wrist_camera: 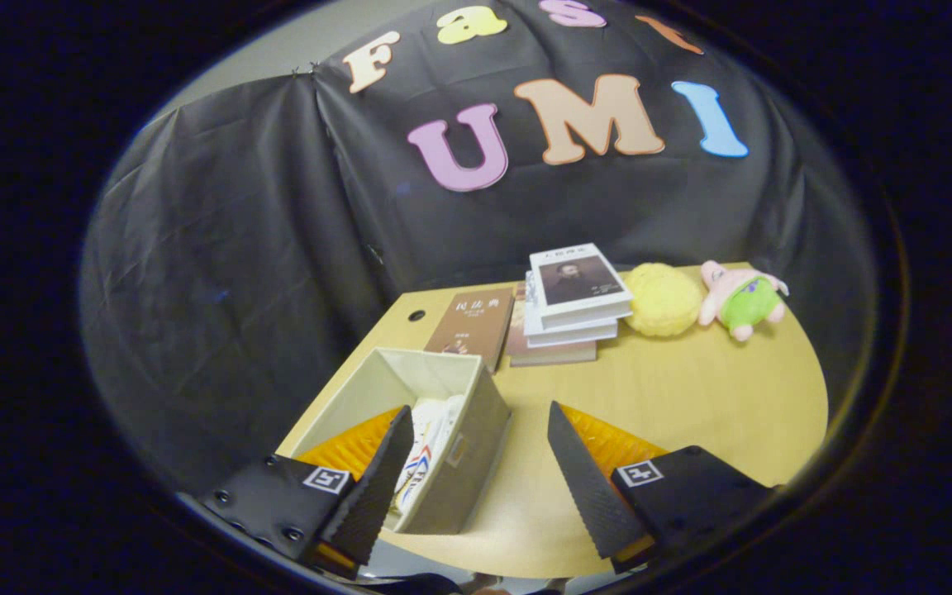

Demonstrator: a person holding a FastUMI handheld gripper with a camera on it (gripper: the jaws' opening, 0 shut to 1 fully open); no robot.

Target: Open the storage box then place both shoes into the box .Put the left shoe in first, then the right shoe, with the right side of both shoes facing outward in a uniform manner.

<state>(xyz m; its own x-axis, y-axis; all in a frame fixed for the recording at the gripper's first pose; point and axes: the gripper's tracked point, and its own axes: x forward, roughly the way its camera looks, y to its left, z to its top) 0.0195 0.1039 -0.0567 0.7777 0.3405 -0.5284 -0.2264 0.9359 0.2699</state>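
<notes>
The gripper (480, 471) is held above the near part of the table (691, 397), its fingers spread wide with nothing between them but the box's right wall and bare tabletop. The storage box (476, 430) stands open on the near left part of the table, a beige fabric bin with no lid on it; the left finger (381, 487) overlaps its near left portion in view, and the right finger (587, 487) sits over bare wood just to the right of it. Inside the box lies a white shoe (426, 450) with red and blue markings, leaning along the right inner wall; whether a second shoe lies with it cannot be told, since the left finger covers part of the interior. Beyond the box, a brown book (472, 326) lies flat, touching or nearly touching the box's far rim. Beside it stands a stack of books (571, 310), the top one white-edged with a dark cover picture. To the right of the stack sit a yellow plush (662, 299) and, next to it, a pink and green plush toy (740, 302), near the table's far edge.
</notes>
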